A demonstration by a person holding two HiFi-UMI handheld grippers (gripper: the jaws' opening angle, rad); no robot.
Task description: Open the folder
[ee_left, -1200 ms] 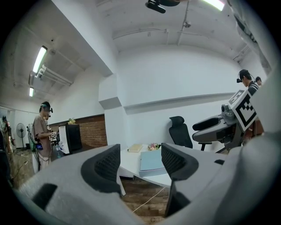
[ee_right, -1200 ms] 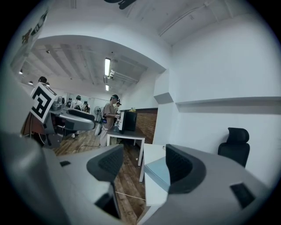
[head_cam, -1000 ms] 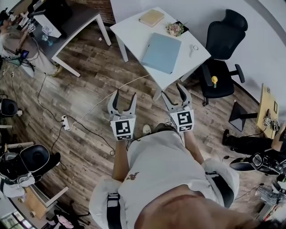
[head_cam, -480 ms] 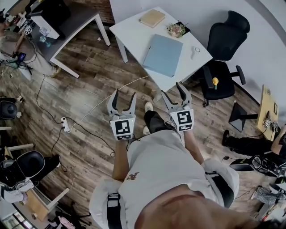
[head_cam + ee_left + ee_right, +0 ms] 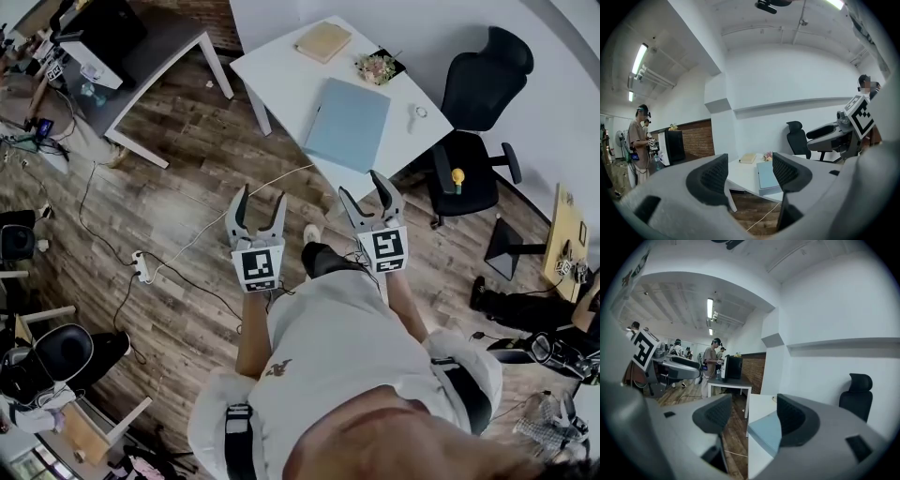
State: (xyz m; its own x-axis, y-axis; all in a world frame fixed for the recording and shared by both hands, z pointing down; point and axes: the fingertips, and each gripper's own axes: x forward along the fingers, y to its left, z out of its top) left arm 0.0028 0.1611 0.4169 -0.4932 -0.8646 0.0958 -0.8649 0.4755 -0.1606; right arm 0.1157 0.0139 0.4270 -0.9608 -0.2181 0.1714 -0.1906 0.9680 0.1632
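Note:
A light blue folder [image 5: 348, 124] lies shut on the white table [image 5: 281, 66] ahead of me; it also shows as the blue folder [image 5: 766, 175] in the left gripper view and the folder [image 5: 765, 431] in the right gripper view. My left gripper [image 5: 259, 203] is held over the wood floor, open and empty, well short of the table. My right gripper [image 5: 367, 191] hovers just before the table's near corner, open, with nothing between its fingers.
On the table lie a tan book [image 5: 322, 40], a small flower bunch [image 5: 377, 67] and a small ring-shaped item [image 5: 420, 112]. A black office chair [image 5: 476, 122] stands right of the table. A grey desk [image 5: 150, 47] is at the left. A white cable [image 5: 225, 211] crosses the floor.
The table and folder have shifted slightly right and nearer in the head view as I step forward. Both grippers keep their pose, still open.

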